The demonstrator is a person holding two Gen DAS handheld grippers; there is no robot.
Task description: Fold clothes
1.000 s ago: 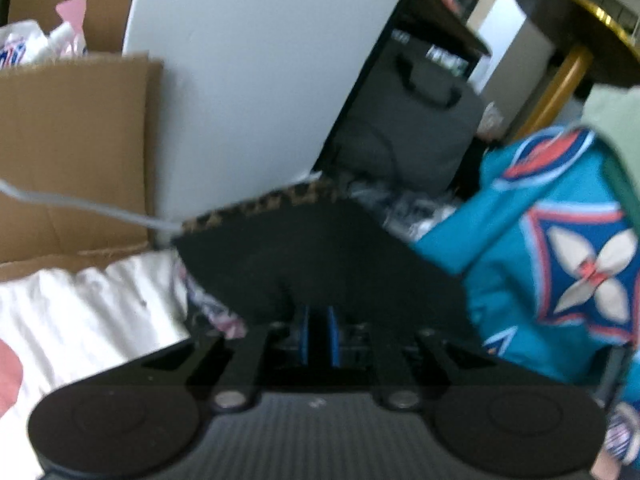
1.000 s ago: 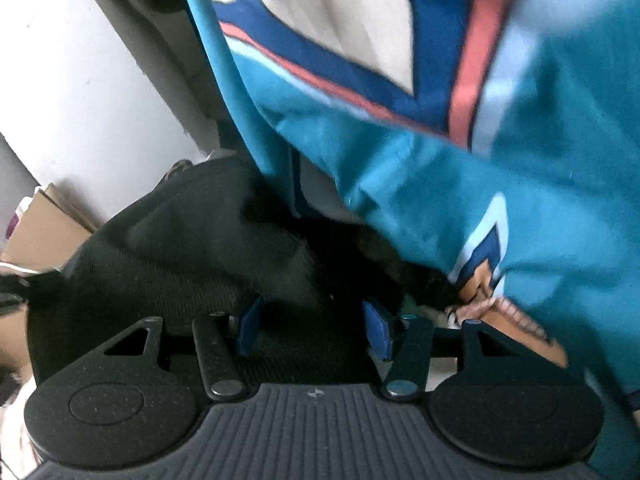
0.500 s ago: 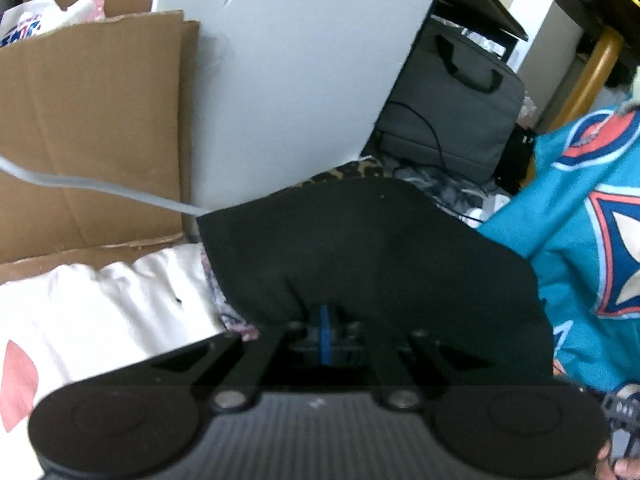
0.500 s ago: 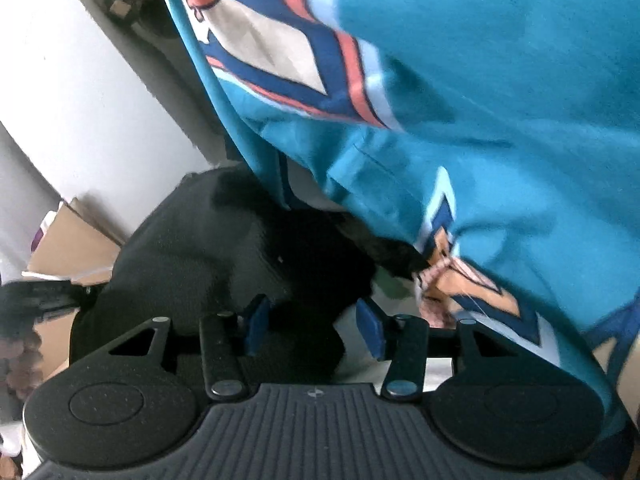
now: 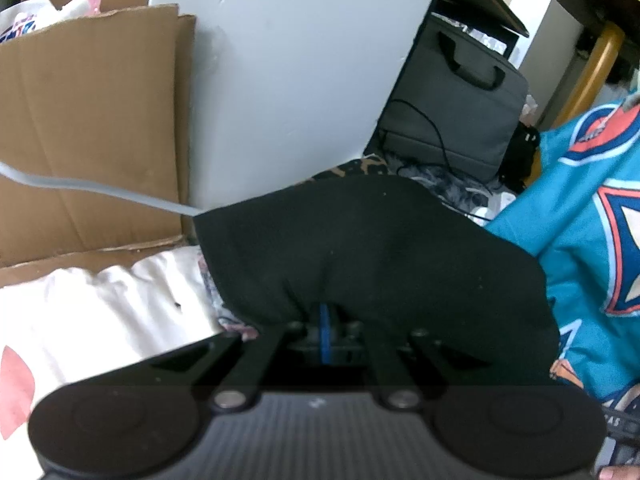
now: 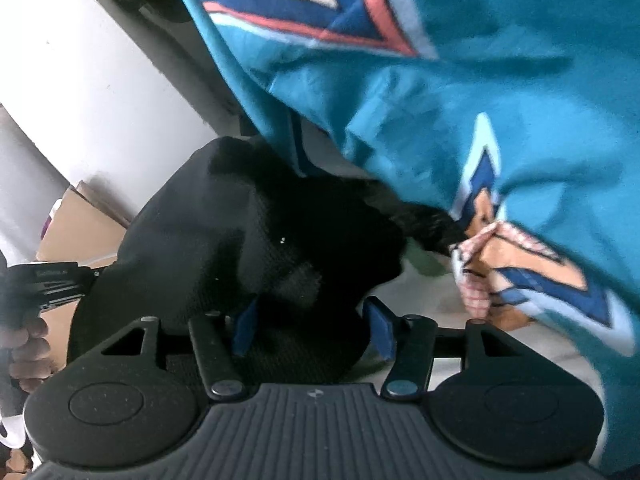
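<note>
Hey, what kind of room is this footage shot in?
Probably a lived-in room at home, not a lab: a flattened cardboard box leans by the white wall, a grey laptop bag sits on the floor, and clothes lie on white bedding.

left hand-held gripper [image 5: 325, 322]: jaws pinched together, angled downward | right hand-held gripper [image 6: 312, 326]: jaws apart, opening, angled downward
</note>
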